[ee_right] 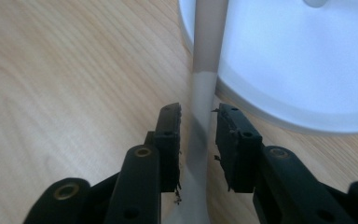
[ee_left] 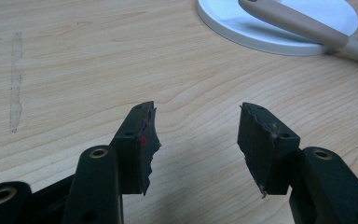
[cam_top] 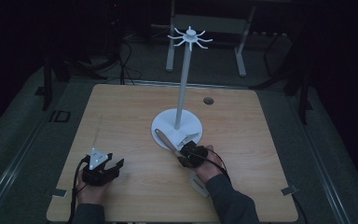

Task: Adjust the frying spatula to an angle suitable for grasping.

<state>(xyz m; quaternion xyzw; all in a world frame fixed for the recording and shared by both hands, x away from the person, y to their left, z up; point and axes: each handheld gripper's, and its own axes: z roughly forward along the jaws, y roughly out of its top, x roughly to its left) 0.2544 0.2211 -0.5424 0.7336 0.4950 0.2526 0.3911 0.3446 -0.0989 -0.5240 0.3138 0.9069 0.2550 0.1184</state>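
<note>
A wooden table (cam_top: 121, 116) carried a white stand (cam_top: 177, 127) with a round base, a tall thin pole and a crown of short hooks (cam_top: 190, 37) at the top. A small dark hole (cam_top: 208, 100) sat in the tabletop beyond the base, toward the far edge.

The left tool (cam_top: 117, 164) rested low on the near left part of the table, held by the person's left hand (cam_top: 91, 192), with its grey three-cornered plate (cam_top: 98, 158) on top. In the left gripper view, the left tool (ee_left: 196, 140) had its jaws spread wide over bare wood, holding nothing, and the base of the stand (ee_left: 242, 28) lay well ahead of it.

The right tool (cam_top: 185, 151) sat just at the near edge of the base, gripped by the right hand (cam_top: 209, 170). A long utensil (cam_top: 165, 140) with a brown end and a pale handle lay slanted, its brown end up on the base and its handle running down to the right tool. In the right gripper view, the right tool (ee_right: 198, 140) had its jaws set narrowly on either side of the utensil's pale handle (ee_right: 199, 135); a thin gap appeared at each pad, so whether they pressed it could not be told. The far end of the utensil passed over the rim of the base (ee_right: 279, 116).
</note>
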